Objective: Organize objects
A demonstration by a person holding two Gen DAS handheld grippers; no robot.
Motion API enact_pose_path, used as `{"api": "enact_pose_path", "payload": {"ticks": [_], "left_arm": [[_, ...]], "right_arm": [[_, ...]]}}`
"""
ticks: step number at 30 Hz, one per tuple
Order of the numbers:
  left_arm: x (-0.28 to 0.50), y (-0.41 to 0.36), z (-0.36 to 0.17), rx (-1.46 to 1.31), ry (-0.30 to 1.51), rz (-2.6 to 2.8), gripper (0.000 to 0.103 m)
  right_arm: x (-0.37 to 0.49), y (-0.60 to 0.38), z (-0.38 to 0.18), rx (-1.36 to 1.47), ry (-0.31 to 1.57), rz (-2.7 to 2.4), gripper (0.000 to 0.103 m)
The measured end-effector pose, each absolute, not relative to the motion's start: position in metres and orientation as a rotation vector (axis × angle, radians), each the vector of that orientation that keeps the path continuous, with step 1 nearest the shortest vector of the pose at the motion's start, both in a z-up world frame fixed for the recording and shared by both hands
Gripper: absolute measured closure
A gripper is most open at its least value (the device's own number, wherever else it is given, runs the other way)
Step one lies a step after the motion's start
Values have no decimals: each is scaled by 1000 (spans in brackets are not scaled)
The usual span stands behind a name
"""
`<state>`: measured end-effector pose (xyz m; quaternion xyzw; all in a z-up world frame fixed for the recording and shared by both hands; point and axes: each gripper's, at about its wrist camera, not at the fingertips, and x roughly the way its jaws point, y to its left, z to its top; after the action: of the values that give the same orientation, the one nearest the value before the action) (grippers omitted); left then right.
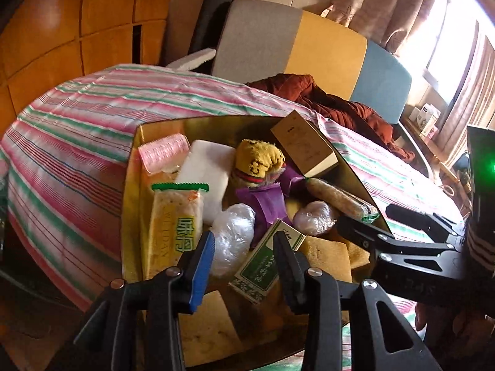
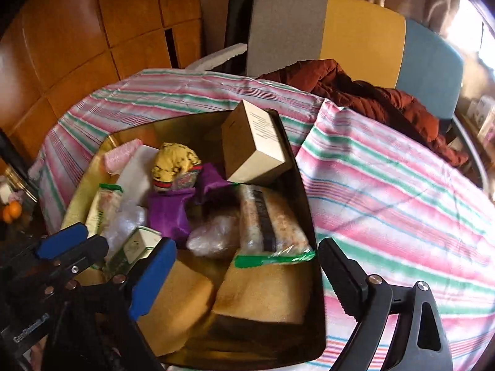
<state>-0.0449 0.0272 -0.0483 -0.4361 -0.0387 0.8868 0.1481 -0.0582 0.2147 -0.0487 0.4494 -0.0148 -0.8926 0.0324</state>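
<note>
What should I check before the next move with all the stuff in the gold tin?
1. Left tool not squeezing the green box: ok, its jaws are apart above it.
2. Right tool empty: ok, its jaws are wide with nothing gripped.
3. Brown box lying flat: not ok, it is tilted at the far end of the gold tin.
4. Tools apart from each other: ok, but close together.
5. Tin fully on the striped cloth: cannot tell, the tools hide its near edge.

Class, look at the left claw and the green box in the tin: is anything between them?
Nothing visible. The left claw hangs just over the green box, its end between the open fingers. A plastic bag lies beside it, not over it.
</note>
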Motion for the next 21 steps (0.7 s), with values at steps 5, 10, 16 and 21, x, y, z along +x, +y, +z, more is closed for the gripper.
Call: {"api": "enact_pose_path", "payload": {"ticks": [5,10,16,21], "left_arm": [[-38,25,-38,-1203,-85,2608,64],[-33,26,-32,-1182,-35,2662,59],[-27,26,-27,-1185,-2,2733,55],[-20,29,-24,-1186,12,2783,53]], "right_arm": [[-48,213,-47,1358,-61,-2790,9],[-33,206,-38,1276,9,-2868,2],[-19,203,-34,1233,39,-2908,2],[-5,208,-31,1224,12,-2930,2]]}}
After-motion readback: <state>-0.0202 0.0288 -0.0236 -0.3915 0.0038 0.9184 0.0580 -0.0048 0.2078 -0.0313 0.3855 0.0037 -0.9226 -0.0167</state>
